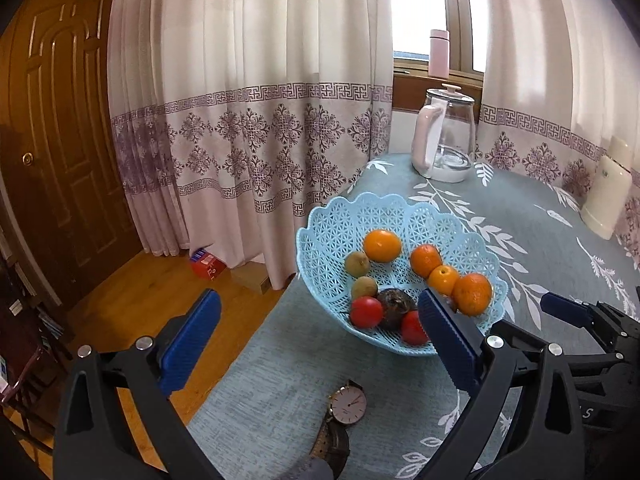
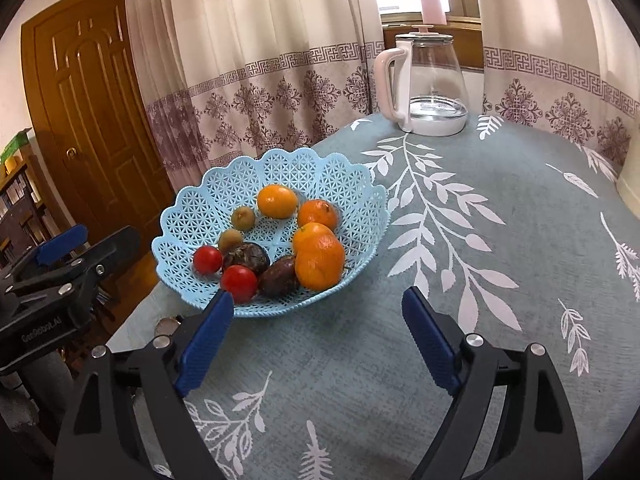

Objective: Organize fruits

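A light blue lattice basket [image 1: 348, 220] [image 2: 192, 216] stands near the table's left edge. Inside lie several oranges [image 1: 382, 245] [image 2: 320, 261], two red tomatoes [image 1: 366, 312] [image 2: 239, 283], two small greenish-brown fruits [image 1: 357, 264] [image 2: 243, 218] and dark purple fruits [image 1: 396, 305] [image 2: 280, 276]. My left gripper [image 1: 320, 332] is open and empty, its right finger in front of the basket's near rim. My right gripper [image 2: 318, 332] is open and empty, just short of the basket's near rim. The left gripper [image 2: 60, 248] also shows at the left of the right wrist view.
A wristwatch [image 1: 347, 404] lies on the teal leaf-patterned tablecloth [image 2: 460, 280] below the basket. A glass kettle with a pink handle [image 1: 444, 136] [image 2: 424, 80] stands at the back. A cream appliance [image 1: 608, 200] sits far right. Curtains, a wooden door [image 1: 52, 140] and floor lie beyond the table's left edge.
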A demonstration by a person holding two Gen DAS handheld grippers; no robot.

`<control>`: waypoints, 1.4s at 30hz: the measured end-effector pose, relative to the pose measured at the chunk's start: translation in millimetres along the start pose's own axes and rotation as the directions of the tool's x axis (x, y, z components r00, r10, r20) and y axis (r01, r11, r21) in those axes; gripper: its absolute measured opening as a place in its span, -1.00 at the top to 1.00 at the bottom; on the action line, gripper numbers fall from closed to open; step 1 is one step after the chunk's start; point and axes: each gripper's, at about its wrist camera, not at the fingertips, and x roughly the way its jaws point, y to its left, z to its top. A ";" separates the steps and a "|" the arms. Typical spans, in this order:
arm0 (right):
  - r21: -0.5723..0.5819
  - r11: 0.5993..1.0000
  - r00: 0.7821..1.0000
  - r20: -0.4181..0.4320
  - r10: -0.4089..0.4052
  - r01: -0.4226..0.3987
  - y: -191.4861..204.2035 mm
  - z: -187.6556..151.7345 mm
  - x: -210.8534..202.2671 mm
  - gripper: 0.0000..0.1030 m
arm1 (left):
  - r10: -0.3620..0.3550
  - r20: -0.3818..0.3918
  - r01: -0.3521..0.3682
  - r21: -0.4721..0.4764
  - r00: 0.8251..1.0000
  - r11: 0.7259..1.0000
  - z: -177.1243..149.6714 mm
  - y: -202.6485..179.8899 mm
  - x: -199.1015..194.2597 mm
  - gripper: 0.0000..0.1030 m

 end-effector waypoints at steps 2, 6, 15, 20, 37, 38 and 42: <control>0.002 1.000 1.000 0.000 -0.004 0.004 -0.8 -0.7 0.0 -0.66 | -0.003 0.000 0.003 0.004 1.000 1.000 -0.3 -1.9 -0.4 -0.94; 0.003 1.000 1.000 -0.002 -0.006 0.006 -2.1 -2.6 0.5 -0.66 | -0.004 -0.006 0.004 0.010 1.000 1.000 -0.8 -5.0 1.4 -0.94; 0.002 1.000 1.000 -0.004 -0.008 0.008 -2.7 -4.6 1.0 -0.66 | 0.010 -0.015 -0.009 0.025 1.000 1.000 -2.7 -10.4 2.2 -0.94; -0.024 1.000 1.000 -0.001 -0.013 0.013 0.8 -6.9 0.9 -0.66 | 0.020 -0.023 -0.020 0.027 1.000 0.999 -3.4 -13.8 4.4 -0.94; -0.020 1.000 1.000 -0.004 -0.024 0.024 -2.0 -9.3 0.9 -0.72 | 0.042 -0.012 -0.041 0.056 0.999 0.998 -3.7 -19.0 2.0 -0.94; -0.016 1.000 1.000 -0.005 -0.025 0.025 -2.8 -9.3 0.9 -0.72 | 0.044 -0.011 -0.044 0.054 0.999 0.998 -3.4 -18.2 2.0 -0.94; -0.016 1.000 1.000 -0.001 -0.027 0.027 -3.8 -8.6 -0.4 -0.72 | 0.059 -0.012 -0.058 0.050 0.998 0.997 -3.1 -16.2 2.7 -0.94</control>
